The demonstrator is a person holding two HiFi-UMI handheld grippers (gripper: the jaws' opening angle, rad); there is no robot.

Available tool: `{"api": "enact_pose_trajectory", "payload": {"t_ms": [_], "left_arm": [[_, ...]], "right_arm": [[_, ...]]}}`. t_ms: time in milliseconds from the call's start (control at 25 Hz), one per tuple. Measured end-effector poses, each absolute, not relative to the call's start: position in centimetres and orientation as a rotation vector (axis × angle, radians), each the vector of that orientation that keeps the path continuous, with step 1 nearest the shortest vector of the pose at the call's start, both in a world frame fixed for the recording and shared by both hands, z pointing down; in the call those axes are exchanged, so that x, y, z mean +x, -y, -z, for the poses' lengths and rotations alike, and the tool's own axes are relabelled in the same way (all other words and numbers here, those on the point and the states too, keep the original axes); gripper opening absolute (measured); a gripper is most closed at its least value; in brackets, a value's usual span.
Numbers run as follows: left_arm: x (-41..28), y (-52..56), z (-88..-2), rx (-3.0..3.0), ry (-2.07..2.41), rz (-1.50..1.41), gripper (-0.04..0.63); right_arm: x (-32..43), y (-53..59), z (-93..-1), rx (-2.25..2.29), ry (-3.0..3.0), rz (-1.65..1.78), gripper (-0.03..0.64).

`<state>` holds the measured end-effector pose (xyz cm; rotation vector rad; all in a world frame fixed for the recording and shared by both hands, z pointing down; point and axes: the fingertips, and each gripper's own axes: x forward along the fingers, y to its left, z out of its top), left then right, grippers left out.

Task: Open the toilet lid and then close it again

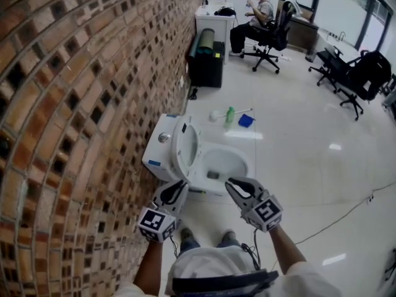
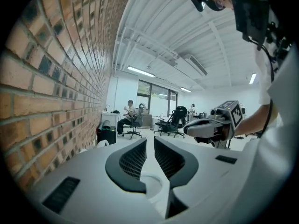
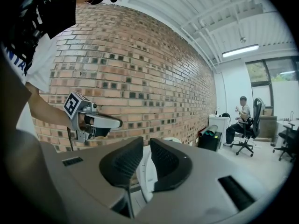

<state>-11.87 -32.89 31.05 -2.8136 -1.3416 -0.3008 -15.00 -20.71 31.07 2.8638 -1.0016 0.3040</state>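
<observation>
The toilet [image 1: 244, 166] is seen against the brick wall [image 1: 74, 104], on the white tiled floor [image 1: 297, 141]. The toilet lid [image 1: 185, 146] is raised and stands upright against the tank [image 1: 158, 153]. The bowl is left uncovered. A round flush button [image 1: 164, 137] is seen on top of the tank.

The left tool [image 1: 178, 187] is held just in front of the toilet, near the foot of the raised lid. No contact can be made out. In the left gripper view its jaws are closed to a thin slit, and nothing is gripped. The right tool [image 1: 234, 184] is held beside it, near the front rim of the bowl and apart from the left tool. In the right gripper view its jaws are drawn nearly together and hold nothing. The edge of the lid is only seen beyond the gap. Both tools are pointed roughly level, toward the toilet. A marker cube is carried on each.

On the floor beyond the toilet, a white brush [image 1: 216, 114], a green bottle [image 1: 229, 116] and a blue cloth [image 1: 246, 120] are laid close together. Further along the wall, a black box [image 1: 209, 67] with a green roll [image 1: 205, 41] on top is placed by a white cabinet [image 1: 215, 18]. A seated person [image 1: 255, 18] and office chairs [image 1: 356, 73] are seen at the back. A cable [image 1: 334, 221] is run across the floor at the right.
</observation>
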Motion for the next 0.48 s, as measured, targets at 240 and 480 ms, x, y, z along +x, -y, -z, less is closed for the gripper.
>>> {"api": "enact_pose_trajectory", "payload": {"t_ms": [240, 480], "left_arm": [[-12.2, 32.6, -30.7, -2.859, 1.22, 0.276, 0.044], [-12.9, 31.3, -31.3, -2.901, 1.136, 0.295, 0.044]], "right_arm": [[-15.5, 19.2, -31.8, 2.837, 1.039, -0.323, 0.057], [-15.3, 17.8, -32.8, 2.758, 1.094, -0.35, 0.061]]}}
